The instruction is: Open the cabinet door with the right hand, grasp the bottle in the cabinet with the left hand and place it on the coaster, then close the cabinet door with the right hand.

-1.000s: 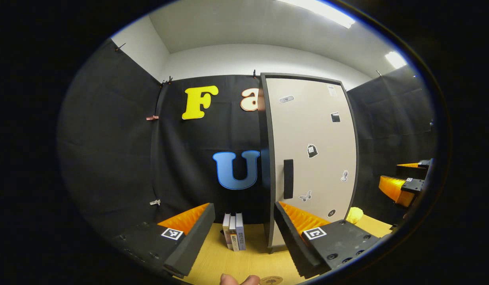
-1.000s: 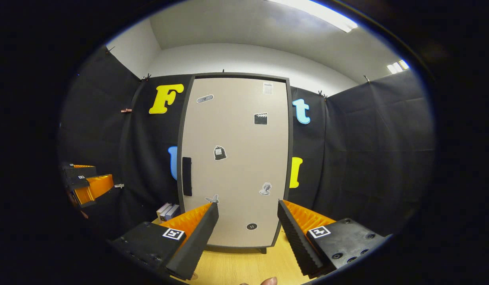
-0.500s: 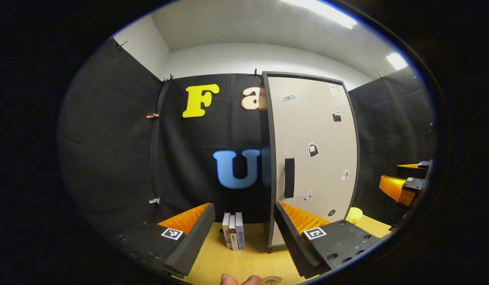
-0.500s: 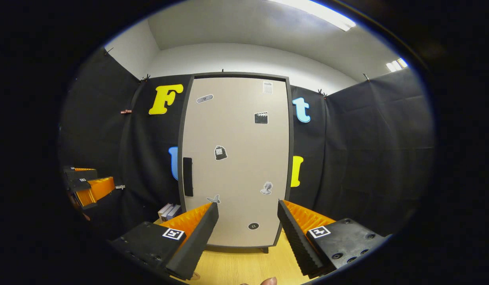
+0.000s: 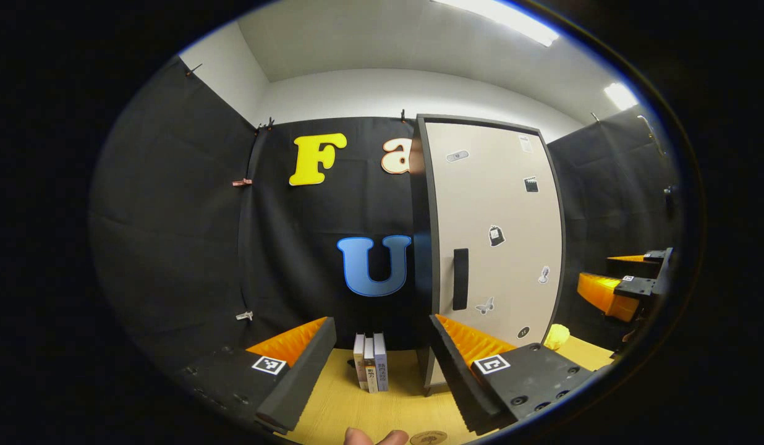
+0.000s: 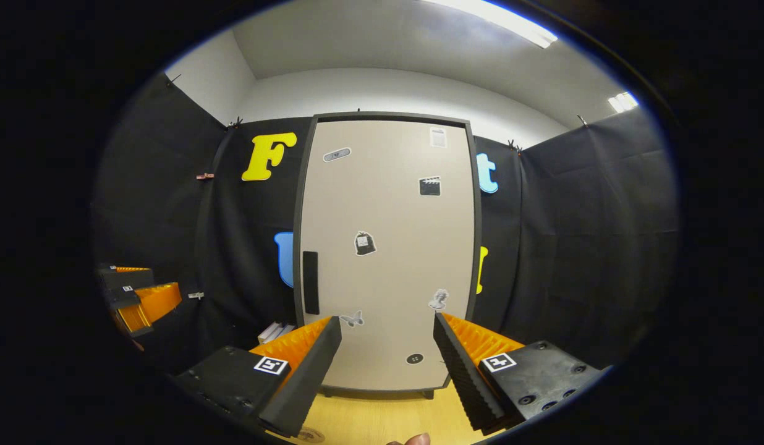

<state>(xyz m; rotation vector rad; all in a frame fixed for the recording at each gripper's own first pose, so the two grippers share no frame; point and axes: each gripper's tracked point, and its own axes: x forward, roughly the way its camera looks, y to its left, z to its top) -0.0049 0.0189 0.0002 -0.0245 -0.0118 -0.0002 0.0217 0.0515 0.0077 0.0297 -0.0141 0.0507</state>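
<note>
Left gripper view: the left tool [image 5: 382, 346] gapes wide over the tabletop [image 5: 332, 402], books [image 5: 371, 369] ahead, coaster [image 5: 428, 437] at the bottom edge.

Right gripper view: the right tool [image 6: 387, 349] spreads wide, facing the closed cabinet door [image 6: 388, 247], handle [image 6: 310, 282] at left.

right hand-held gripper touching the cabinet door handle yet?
Apart. Right gripper view: the right hand-held gripper is open, and the handle sits on the closed cabinet door beyond and left of its fingertips.
</note>
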